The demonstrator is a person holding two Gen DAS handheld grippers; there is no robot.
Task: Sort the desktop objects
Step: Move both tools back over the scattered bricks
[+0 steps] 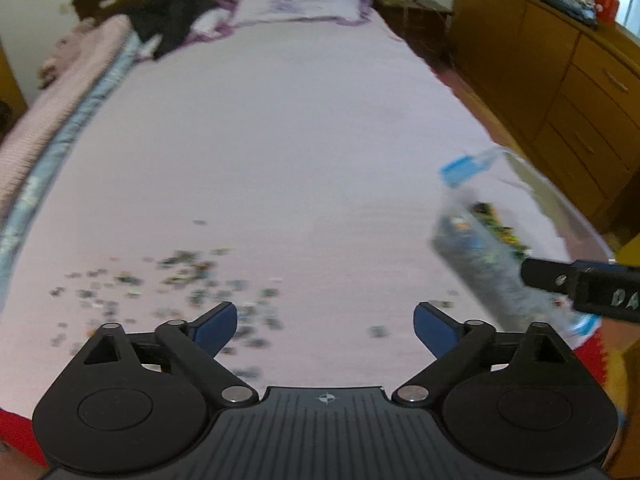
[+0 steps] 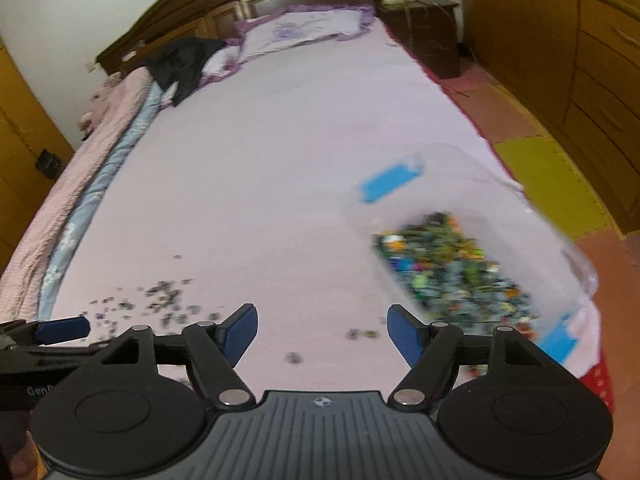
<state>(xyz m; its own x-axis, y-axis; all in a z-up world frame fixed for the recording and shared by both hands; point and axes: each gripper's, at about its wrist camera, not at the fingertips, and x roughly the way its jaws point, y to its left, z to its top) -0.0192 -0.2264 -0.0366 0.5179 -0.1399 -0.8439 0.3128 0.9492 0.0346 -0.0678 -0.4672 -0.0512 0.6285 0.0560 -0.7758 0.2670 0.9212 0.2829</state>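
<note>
Several small coloured pieces lie scattered on the pink bedsheet; they also show in the right wrist view. A clear plastic box with blue latches, holding many such pieces, sits at the bed's right edge; it also shows in the left wrist view. My left gripper is open and empty above the sheet, with the scattered pieces just ahead on its left. My right gripper is open and empty, the box just ahead on its right. Both views are blurred.
A pillow and dark clothing lie at the bed's head. Folded blankets run along the left side. Wooden drawers stand on the right, a nightstand beyond. A yellow floor mat lies beside the bed.
</note>
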